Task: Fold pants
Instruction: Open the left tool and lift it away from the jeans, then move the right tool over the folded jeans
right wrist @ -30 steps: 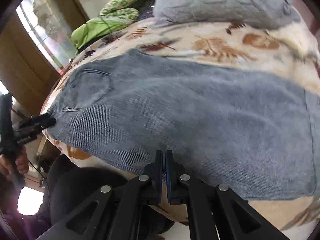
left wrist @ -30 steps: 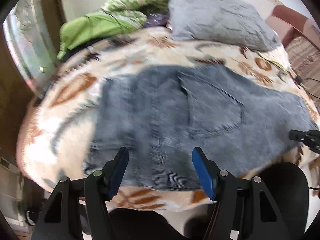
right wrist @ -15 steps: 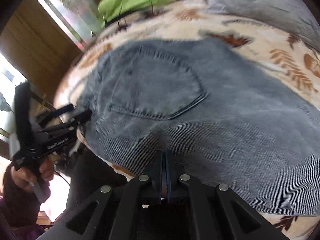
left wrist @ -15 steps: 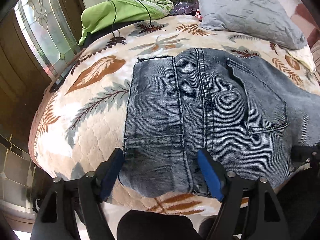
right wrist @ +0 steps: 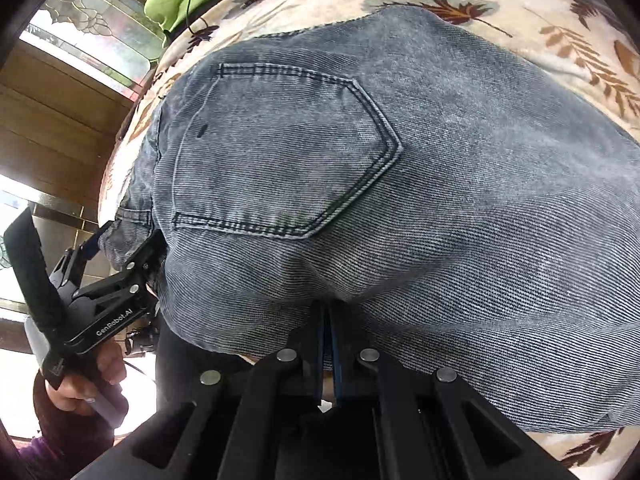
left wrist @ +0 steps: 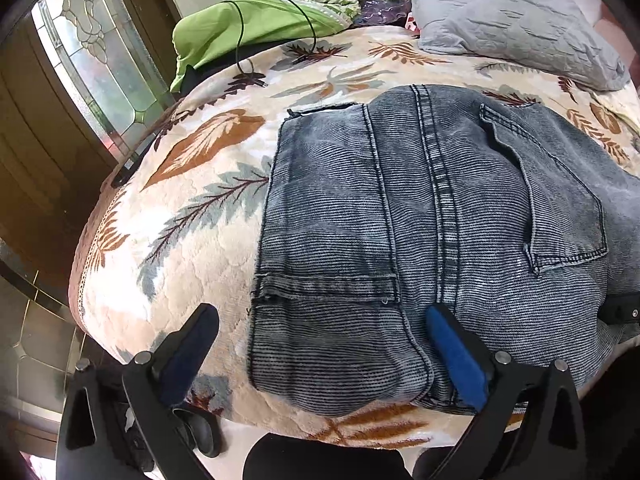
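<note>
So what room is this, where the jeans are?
Most likely a bedroom: the jeans lie on a bed with a leaf-print blanket, a grey pillow at its far end, beside a patterned-glass window.

I record the left gripper (left wrist: 320,344) with its jaws spread wide, blue pads facing each other across the gap. From the right wrist view I see a bare hand (right wrist: 86,376) wrapped around its handle. The right gripper (right wrist: 328,320) has its jaws pressed together, pinching cloth at the tips. I see only its black edge (left wrist: 622,312) in the left wrist view.
</note>
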